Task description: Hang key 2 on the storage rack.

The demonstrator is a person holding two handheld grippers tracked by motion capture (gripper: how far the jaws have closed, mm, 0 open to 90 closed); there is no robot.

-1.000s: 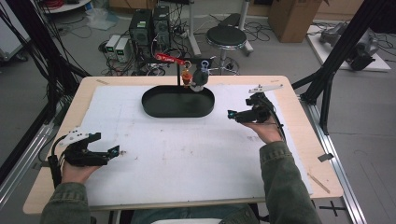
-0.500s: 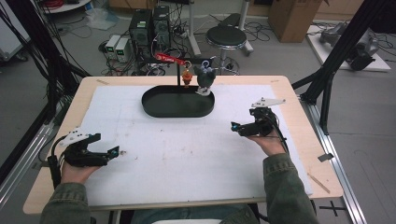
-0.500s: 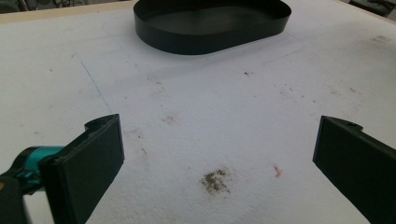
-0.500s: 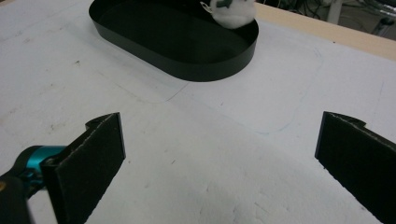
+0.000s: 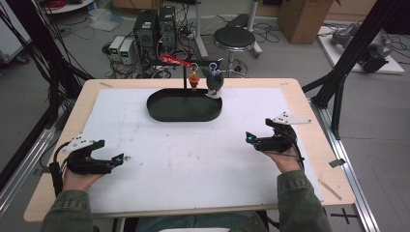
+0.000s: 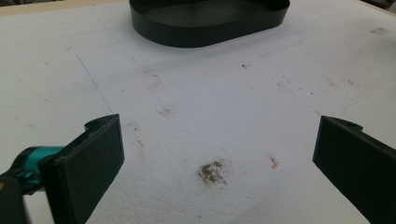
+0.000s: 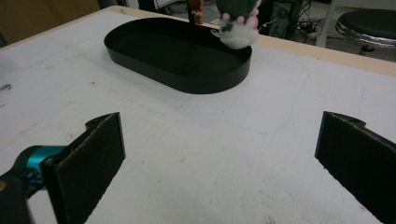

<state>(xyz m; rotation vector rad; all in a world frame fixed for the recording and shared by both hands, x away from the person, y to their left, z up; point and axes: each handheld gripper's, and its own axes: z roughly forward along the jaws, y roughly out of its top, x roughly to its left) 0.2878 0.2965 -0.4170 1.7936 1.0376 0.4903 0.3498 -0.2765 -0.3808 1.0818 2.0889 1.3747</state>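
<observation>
High view: right gripper [image 5: 251,139] has drawn back from the tray [image 5: 183,107] toward the near right of the counter [image 5: 309,145] compared with a second ago, when it sat up beside the tray's right end; it now rests low over the white sheet [image 5: 193,154], well apart from the tray. Left gripper [image 5: 117,159] is unchanged at the near left. The grey plush toy [image 5: 213,80] hangs from the stand [image 5: 184,77] over the tray's far right rim, next to a small orange charm [image 5: 194,79]; over the last second it has shifted side to side, so it looks to be swinging free. My reading: the toy has been hung and released, hands returning to rest, the hanging step likely done. Left gripper view: jaws spread wide, nothing between them; stained sheet below, tray [image 6: 210,21] ahead. Right gripper view: jaws spread wide and empty; tray [image 7: 180,53] ahead with the toy [image 7: 236,23] dangling above its far rim. Writing: a red tag [image 5: 176,61] on the stand's arm carries pale lettering, too small to read; no other labels legible.
</observation>
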